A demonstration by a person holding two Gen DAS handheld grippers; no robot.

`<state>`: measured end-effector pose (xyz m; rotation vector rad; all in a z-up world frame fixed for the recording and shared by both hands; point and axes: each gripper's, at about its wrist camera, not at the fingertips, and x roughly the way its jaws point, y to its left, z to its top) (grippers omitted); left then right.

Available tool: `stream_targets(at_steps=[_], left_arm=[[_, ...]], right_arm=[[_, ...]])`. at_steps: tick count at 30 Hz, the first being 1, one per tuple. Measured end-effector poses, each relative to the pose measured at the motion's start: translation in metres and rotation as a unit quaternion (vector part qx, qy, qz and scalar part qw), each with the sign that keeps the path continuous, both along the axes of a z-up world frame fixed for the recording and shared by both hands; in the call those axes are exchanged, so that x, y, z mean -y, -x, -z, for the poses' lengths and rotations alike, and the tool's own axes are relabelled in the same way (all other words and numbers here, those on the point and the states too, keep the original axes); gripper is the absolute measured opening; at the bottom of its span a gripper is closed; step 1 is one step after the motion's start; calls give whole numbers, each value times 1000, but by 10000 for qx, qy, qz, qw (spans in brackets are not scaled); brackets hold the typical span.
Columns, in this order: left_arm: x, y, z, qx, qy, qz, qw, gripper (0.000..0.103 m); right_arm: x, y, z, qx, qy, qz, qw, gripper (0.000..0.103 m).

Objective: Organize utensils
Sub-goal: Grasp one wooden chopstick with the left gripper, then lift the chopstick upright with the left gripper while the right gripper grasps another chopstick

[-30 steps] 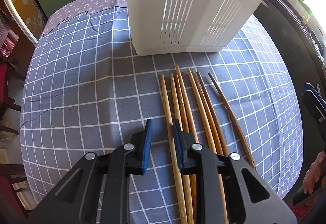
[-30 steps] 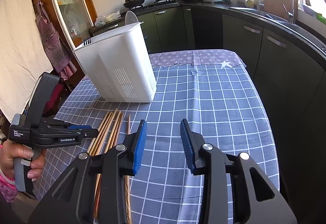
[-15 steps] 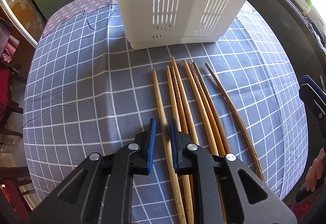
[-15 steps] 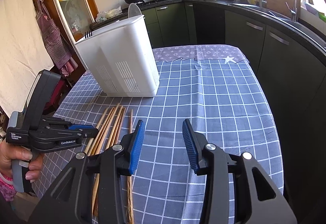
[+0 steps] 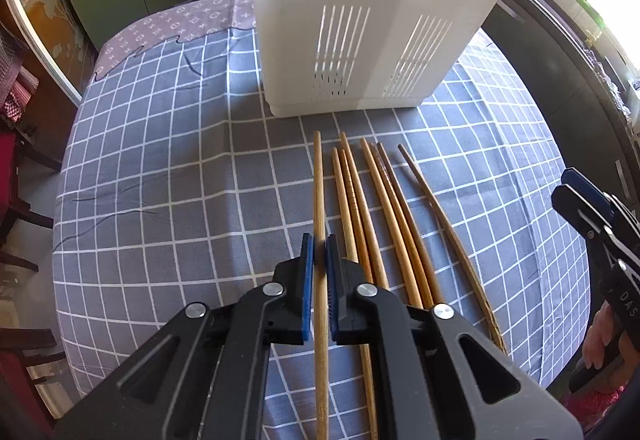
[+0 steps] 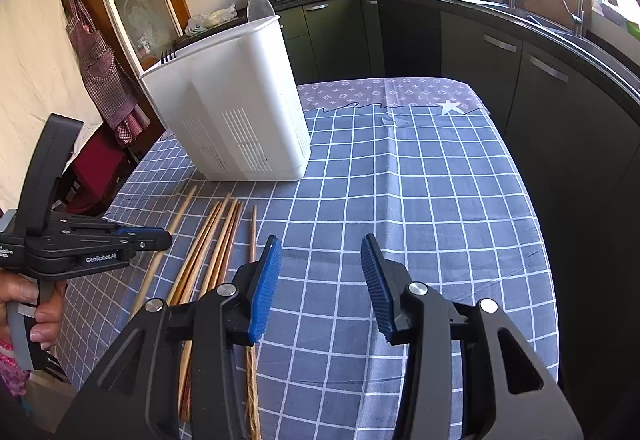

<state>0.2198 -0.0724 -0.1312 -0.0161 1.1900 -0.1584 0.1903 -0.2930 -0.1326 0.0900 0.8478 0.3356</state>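
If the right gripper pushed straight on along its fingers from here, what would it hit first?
Most likely the bare grey-blue checked tablecloth. The right gripper stands open with nothing between its jaws, the wooden chopsticks lie to its left, and the white slotted plastic utensil holder stands farther left.

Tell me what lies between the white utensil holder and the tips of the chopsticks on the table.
Nothing but bare checked tablecloth separates the white utensil holder from the chopsticks; the left wrist view shows it best.
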Motion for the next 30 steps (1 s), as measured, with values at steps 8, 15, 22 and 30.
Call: stream_targets(at_steps=[8, 15, 22, 30], left_arm=[[-12, 23, -42, 650, 99, -62, 9978, 6], [-19, 46, -75, 1370, 181, -134, 9903, 6], [-18, 63, -89, 1784, 195, -85, 9837, 6], [-23, 73, -96, 1981, 200, -75, 9799, 6]], right_arm=[[-10, -3, 3, -97, 92, -163, 9998, 42], [-30, -11, 6, -282, 344, -467, 9979, 43], [-62, -25, 23, -711, 687, -983, 9902, 43], [-92, -49, 38, -1179, 981, -1281, 9798, 34]])
